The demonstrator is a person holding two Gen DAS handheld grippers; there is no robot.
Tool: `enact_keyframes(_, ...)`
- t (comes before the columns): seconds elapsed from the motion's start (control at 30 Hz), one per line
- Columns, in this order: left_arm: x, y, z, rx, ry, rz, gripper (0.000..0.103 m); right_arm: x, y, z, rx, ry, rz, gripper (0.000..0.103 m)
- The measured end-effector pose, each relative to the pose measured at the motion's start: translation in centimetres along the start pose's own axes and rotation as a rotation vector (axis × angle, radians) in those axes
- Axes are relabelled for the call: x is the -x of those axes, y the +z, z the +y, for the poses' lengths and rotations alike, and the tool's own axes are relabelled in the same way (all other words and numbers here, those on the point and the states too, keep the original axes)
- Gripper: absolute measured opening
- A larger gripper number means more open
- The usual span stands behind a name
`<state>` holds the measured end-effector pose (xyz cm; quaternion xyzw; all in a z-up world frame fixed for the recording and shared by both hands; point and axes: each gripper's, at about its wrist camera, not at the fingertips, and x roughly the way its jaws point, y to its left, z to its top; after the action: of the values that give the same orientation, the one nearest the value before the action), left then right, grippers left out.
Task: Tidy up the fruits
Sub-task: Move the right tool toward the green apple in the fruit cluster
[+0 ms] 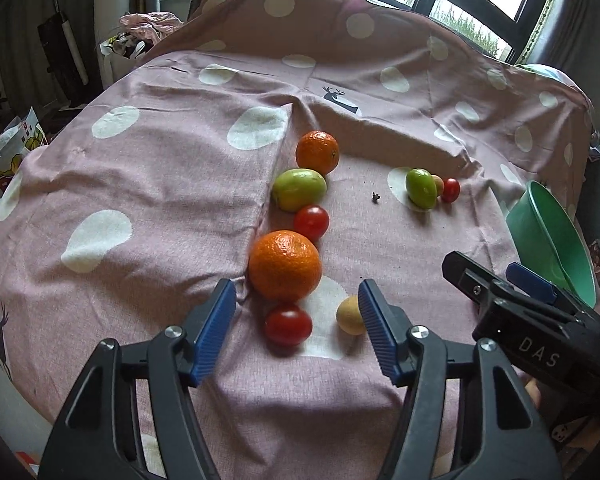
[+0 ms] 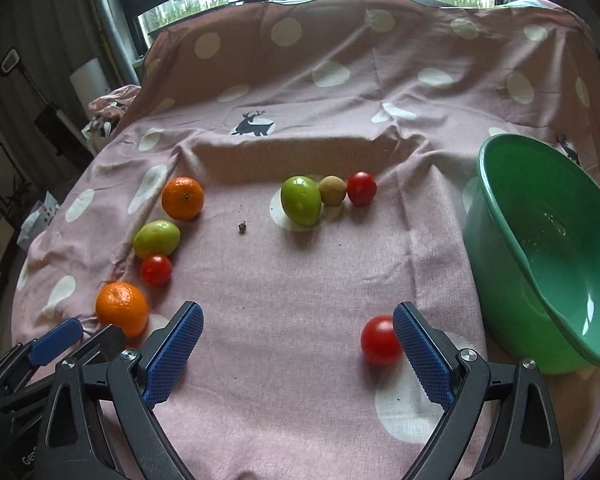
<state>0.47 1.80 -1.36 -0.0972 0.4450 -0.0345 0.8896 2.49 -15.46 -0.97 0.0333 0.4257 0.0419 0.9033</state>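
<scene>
From the left wrist, the left gripper (image 1: 296,332) hangs over the spotted pink cloth (image 1: 160,184) with its jaws apart and nothing clamped. A red tomato (image 1: 288,325) lies between the blue pads, touching neither, and a small yellowish fruit (image 1: 350,315) sits just inside the right pad at about 3 o'clock from the tomato. At 12 o'clock from the tomato a large orange (image 1: 285,265) begins a line that runs on through a second tomato (image 1: 311,223), a green fruit (image 1: 299,189) and a far orange (image 1: 317,153). A small cluster of fruit (image 1: 430,187) sits at 2 o'clock, and the right gripper (image 1: 496,280) shows at 3 o'clock in front of the green bowl (image 1: 548,236).

From the right wrist, the right gripper (image 2: 298,348) is also wide apart and empty. A lone tomato (image 2: 381,341) rests just against the inner face of its right pad, unclamped. The green bowl (image 2: 540,248) stands at 2 o'clock, tipped toward the camera and apparently empty. The line of fruit curves away at 10 o'clock; the cluster lies at 12 o'clock.

This looks like an early gathering step, with every fruit on the cloth. Next, each gripper needs centring over its tomato, then a gentle squeeze, since soft round fruit may roll or bruise.
</scene>
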Motion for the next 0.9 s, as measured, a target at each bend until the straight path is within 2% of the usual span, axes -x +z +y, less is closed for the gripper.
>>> enact_keyframes(0.03, 0.1, 0.0, 0.1, 0.003, -0.001, -0.001, 0.063, 0.1, 0.1, 0.1, 0.004, 0.007, -0.01, 0.096)
enact_keyframes(0.1, 0.2, 0.1, 0.2, 0.01, -0.011, -0.003, 0.063, 0.2, 0.3, 0.1, 0.011, 0.022, -0.025, 0.078)
enact_keyframes(0.13, 0.4, 0.1, 0.2, 0.016, -0.031, -0.002, 0.063, 0.2, 0.4, 0.0, 0.0, 0.039, -0.016, 0.075)
enact_keyframes(0.23, 0.9, 0.4, 0.1, 0.015, -0.084, -0.006, 0.059, 1.1, 1.0, -0.3, -0.014, 0.105, -0.016, 0.074)
enact_keyframes(0.3, 1.2, 1.0, -0.1, 0.012, -0.093, -0.01, 0.051, 1.8, 1.8, -0.2, -0.01, 0.129, -0.028, 0.071)
enact_keyframes(0.47, 2.3, 4.4, -1.7, -0.015, -0.102, -0.034, 0.041, 3.2, 5.9, -0.7, -0.075, 0.227, -0.006, 0.066)
enact_keyframes(0.6, 3.5, 7.7, -3.6, -0.06, -0.162, -0.07, 0.041, 3.3, 8.5, -0.6, -0.067, 0.208, -0.023, 0.065)
enact_keyframes(0.7, 3.1, 9.1, -4.4, -0.082, -0.191, -0.069, 0.042, 3.0, 9.2, -1.4, -0.102, 0.241, -0.028, 0.065)
enact_keyframes(0.8, 1.4, 8.9, -4.6, -0.106, -0.161, -0.052, 0.042, 1.6, 8.9, -2.5, -0.143, 0.258, 0.015, 0.065)
enact_keyframes(0.9, -1.1, 8.6, -4.1, -0.09, -0.106, 0.009, 0.041, -0.1, 8.8, -3.6, -0.159, 0.241, 0.077, 0.065)
